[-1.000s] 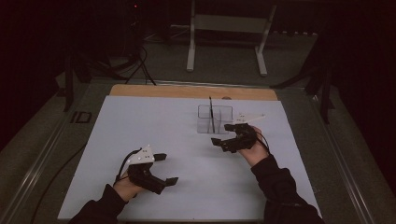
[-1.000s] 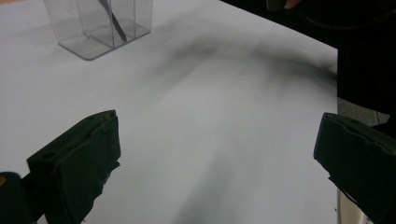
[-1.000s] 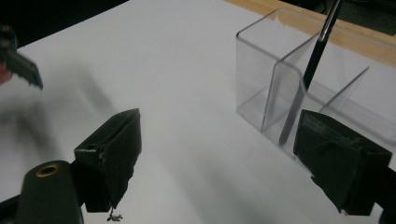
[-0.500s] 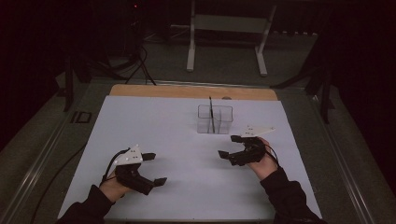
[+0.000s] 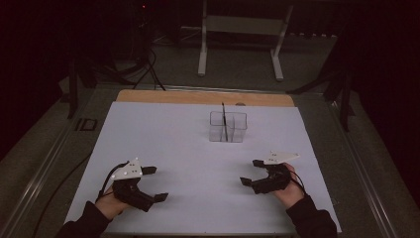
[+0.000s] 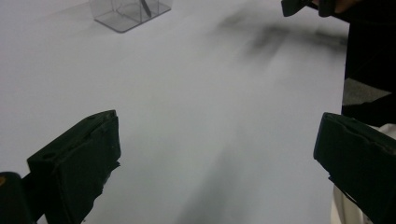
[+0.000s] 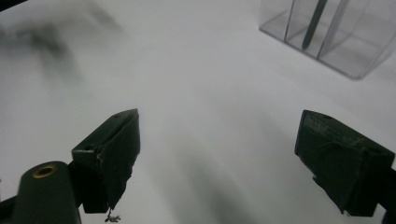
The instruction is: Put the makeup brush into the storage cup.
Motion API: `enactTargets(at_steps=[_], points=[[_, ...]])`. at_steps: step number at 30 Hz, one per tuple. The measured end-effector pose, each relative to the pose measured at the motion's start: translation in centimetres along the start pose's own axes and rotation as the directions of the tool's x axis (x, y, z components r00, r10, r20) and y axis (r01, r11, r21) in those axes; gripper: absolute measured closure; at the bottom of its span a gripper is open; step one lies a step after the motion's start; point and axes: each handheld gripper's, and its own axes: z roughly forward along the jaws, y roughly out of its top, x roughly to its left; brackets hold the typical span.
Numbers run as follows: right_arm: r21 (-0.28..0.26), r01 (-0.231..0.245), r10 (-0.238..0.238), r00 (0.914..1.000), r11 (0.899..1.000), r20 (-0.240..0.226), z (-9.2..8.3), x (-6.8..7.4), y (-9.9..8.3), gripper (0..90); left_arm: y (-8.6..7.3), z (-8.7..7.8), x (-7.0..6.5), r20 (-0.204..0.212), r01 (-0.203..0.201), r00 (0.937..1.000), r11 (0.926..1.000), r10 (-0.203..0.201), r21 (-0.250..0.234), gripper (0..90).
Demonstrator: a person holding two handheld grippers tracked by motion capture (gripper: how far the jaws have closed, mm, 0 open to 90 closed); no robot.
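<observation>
- Left gripper: at the near left of the white sheet, jaws spread wide and empty; it has drawn nearer the table's front edge than a second ago.
- Right gripper: jaws wide apart, holding nothing; it has pulled back from the clear divided box and now sits well apart from it, near right.
- Clear divided box: unmoved, far centre of the sheet.
- Dark slim stick, possibly a pen: upright in the box, unchanged.
</observation>
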Motion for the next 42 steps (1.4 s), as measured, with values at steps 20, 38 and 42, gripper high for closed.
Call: enactTargets(at_steps=[20, 38, 42], points=[[0.023, -0.041, 0.040, 0.9985, 0.999, 0.036, -2.5, -1.0, -4.3, 13.7, -2.6, -1.6, 0.9, -0.001, -0.002, 1.0000, 1.0000, 0.002, -0.001, 2.2], [0.046, -0.009, 0.007, 0.9991, 0.999, 0.042, -3.2, -0.9, -6.5, 14.1, -4.1, -2.7, 1.6, -0.024, 0.023, 0.9994, 0.9996, -0.023, -0.018, 2.2], [0.041, 0.004, -0.006, 0.9984, 0.999, 0.056, -3.2, -0.9, -6.6, 14.3, -4.6, -2.4, 1.6, -0.037, 0.014, 0.9992, 0.9995, -0.015, -0.029, 2.2]])
